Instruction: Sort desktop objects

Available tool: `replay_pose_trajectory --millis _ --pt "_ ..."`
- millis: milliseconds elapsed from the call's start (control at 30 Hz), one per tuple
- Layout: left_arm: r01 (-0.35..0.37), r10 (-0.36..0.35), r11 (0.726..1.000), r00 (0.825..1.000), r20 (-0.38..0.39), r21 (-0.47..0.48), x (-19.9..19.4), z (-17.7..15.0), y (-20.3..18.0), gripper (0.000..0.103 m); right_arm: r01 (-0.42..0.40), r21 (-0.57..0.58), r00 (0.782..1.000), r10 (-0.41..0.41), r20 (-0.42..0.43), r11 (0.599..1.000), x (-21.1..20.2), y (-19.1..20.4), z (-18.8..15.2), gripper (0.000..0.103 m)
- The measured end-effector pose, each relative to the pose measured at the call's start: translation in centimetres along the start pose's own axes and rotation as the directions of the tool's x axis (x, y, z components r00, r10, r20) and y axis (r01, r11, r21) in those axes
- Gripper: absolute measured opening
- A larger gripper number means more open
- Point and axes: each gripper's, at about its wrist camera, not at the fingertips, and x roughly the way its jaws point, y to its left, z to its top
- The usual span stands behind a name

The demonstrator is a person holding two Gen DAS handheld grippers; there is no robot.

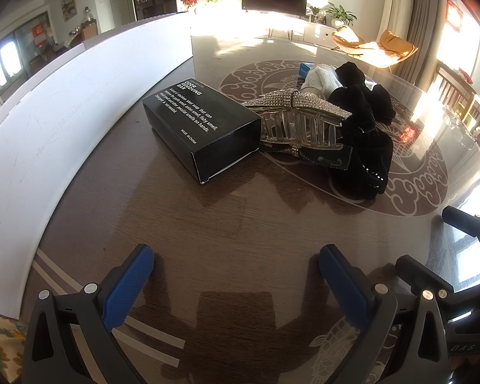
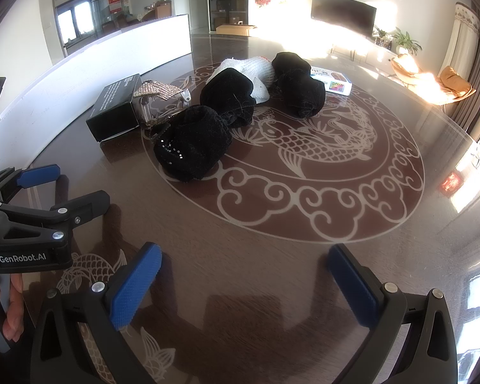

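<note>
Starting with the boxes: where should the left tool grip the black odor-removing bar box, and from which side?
Grip the black box across its narrow width, on the two long side faces, coming from its free near end. It lies flat, long axis running away from the left tool. The rhinestone hair claw crowds its right side farther back, so probably stay near the front corner.

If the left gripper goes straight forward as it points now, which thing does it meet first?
Probably the black cardboard box with white print. The open left gripper has bare dark wooden table ahead, then that box, slightly left of centre; depth is uncertain.
</note>
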Motion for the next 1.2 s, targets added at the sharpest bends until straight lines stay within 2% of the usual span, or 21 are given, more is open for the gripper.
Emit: replay_pose_trajectory --millis 900,1000,1067,1200 --pt "-0.001 0.001 1.0 1.0 0.0 -0.001 0.0 0.0 0.0 0.103 -0.001 -0.001 1.0 0.001 0.0 1.0 0.0 0.0 0.0 0.103" --pt "0.001 -0.001 1.0 1.0 -0.019 -0.004 0.0 0.2 0.4 0.103 -0.001 -0.001 1.0 0.001 0.0 1.0 0.0 0.0 0.0 0.103" --pt "0.014 -0.015 0.999 1.0 -0.012 -0.044 -0.4 0.1 1.4 0.103 -0.001 -0.001 1.0 0.001 0.0 1.0 -0.1 0.0 0.0 0.103" --pt "0.074 -0.06 0.978 0.995 0.077 -0.196 -2.3 0.1 4.9 0.101 -0.001 -0.001 1.0 0.001 0.0 1.0 0.0 0.0 0.0 0.103"
